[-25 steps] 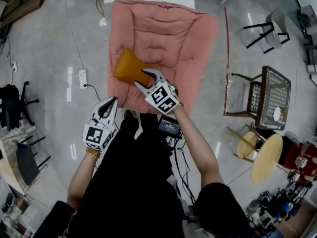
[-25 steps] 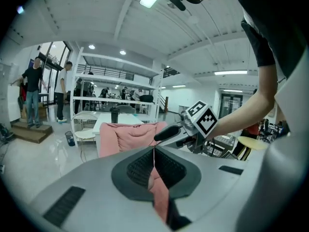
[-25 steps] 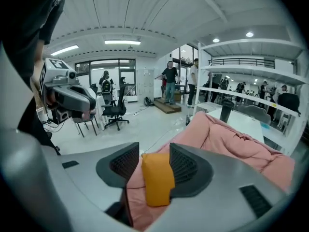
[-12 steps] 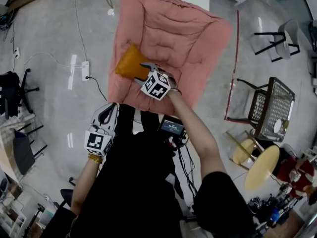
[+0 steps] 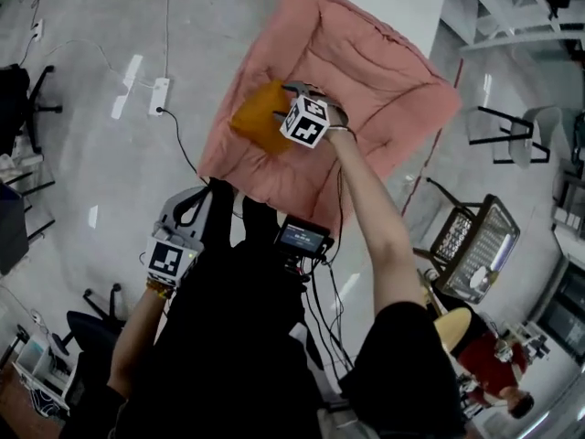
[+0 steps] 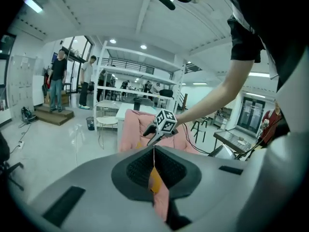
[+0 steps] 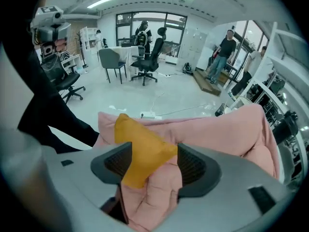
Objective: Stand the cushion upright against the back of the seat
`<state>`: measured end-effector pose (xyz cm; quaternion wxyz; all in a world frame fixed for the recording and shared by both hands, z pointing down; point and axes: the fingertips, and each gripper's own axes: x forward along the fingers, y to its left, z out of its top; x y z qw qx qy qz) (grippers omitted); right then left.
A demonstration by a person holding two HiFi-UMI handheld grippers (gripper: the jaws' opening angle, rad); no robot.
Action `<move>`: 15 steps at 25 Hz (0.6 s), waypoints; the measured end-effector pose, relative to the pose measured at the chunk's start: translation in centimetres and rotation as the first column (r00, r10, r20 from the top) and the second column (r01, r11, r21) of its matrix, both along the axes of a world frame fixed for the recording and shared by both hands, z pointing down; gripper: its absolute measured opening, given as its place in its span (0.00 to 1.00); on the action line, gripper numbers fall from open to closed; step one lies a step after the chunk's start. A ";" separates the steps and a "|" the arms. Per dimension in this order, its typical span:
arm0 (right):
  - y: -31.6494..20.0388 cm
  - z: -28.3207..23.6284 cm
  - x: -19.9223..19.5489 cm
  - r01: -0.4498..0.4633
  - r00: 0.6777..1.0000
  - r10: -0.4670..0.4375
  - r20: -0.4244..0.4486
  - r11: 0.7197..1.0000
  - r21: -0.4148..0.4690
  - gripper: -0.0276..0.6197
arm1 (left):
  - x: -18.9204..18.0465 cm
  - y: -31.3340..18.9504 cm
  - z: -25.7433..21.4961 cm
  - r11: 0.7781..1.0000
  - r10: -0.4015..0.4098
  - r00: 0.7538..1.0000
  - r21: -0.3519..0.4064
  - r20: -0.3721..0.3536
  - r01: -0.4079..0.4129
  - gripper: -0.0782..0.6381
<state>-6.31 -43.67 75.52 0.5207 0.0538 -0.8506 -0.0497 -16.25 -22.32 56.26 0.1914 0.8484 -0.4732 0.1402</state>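
Right jaws open around the cushion, nothing stood up yet

Your right gripper (image 7: 153, 161) has just been opening its jaws. They stand wide apart with a corner of the orange cushion (image 7: 137, 146) between them, unclamped. The left gripper (image 5: 187, 213) has its jaws together and empty by your leg. The cushion sits on the left side of the pink seat (image 5: 366, 71). By my read, gripping it and propping it against the back remain.

Your head camera steeply down on the pink seat (image 5: 366, 71), your right gripper view close over the orange cushion (image 7: 140, 149), your left gripper view farther back, all sharing that seat.
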 end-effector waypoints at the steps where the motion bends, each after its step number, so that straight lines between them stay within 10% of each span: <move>1: -1.1 0.3 -0.2 0.004 1.000 -0.004 -0.009 1.000 -0.009 0.48 | -0.5 0.2 0.2 1.000 -0.026 1.000 -0.010 -0.003 0.026 0.13; 11: -3.5 5.7 -2.3 0.206 0.956 -0.231 -0.182 0.968 -0.147 0.48 | -6.5 0.8 2.5 0.980 -0.179 0.984 -0.086 0.006 0.179 0.13; 15: -4.5 7.5 -2.5 0.128 0.968 -0.166 -0.189 0.972 -0.199 0.48 | -7.3 0.1 3.1 0.978 -0.187 0.982 -0.095 0.004 0.186 0.13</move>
